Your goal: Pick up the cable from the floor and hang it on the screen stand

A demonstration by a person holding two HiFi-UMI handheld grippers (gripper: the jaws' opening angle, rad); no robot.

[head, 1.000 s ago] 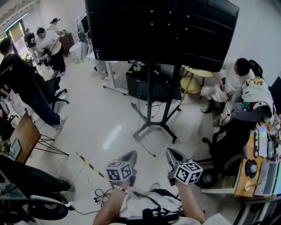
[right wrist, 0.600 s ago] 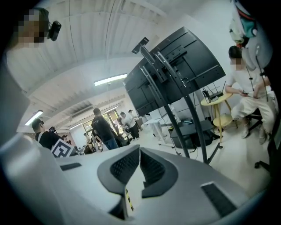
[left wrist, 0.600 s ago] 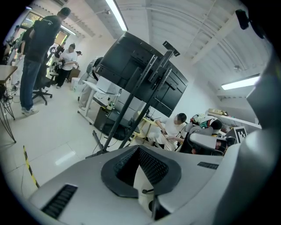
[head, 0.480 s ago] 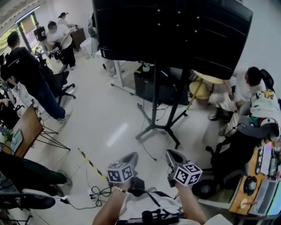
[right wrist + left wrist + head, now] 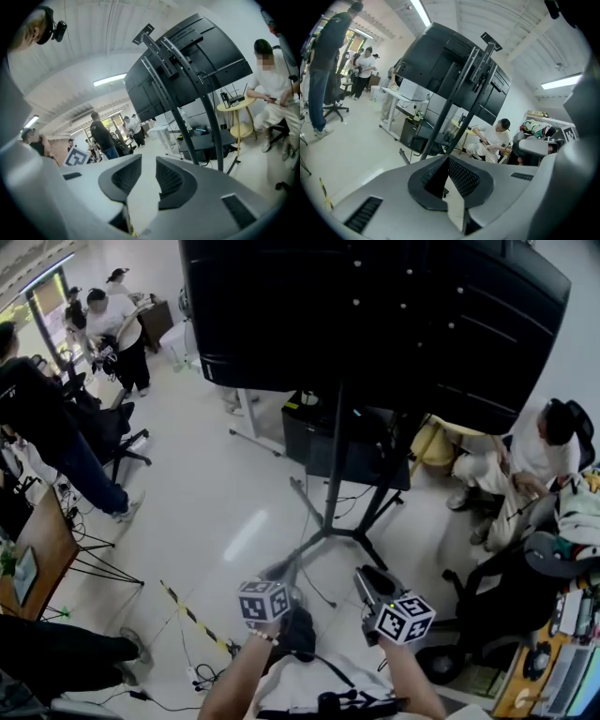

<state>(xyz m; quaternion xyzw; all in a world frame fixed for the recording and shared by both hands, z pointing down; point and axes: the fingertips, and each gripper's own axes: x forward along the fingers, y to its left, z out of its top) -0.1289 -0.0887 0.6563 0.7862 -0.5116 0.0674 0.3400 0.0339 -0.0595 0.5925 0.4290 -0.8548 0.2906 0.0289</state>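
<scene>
The big black screen (image 5: 375,315) stands on a black pole stand (image 5: 335,474) with splayed feet on the pale floor. A thin dark cable (image 5: 317,585) trails on the floor from the stand's foot toward me, between the two grippers. My left gripper (image 5: 279,570) is held low, pointing at the stand's near foot, shut with nothing in it. In the left gripper view its pads (image 5: 459,176) meet in front of the stand (image 5: 454,89). My right gripper (image 5: 373,579) hovers beside it; its jaws are opening, with nothing between the pads (image 5: 169,180). The stand (image 5: 180,122) rises ahead of them.
Several people stand by chairs at the far left (image 5: 56,418). A person sits at the right (image 5: 525,465) near a round yellow table (image 5: 436,442). A black chair (image 5: 506,568) and a desk edge lie at the right. Yellow-black tape (image 5: 192,615) and a power strip (image 5: 192,676) lie lower left.
The view has drawn closer to the screen and stand. The left gripper has shifted forward toward the stand's near foot. The right gripper stays at about the same spot.
</scene>
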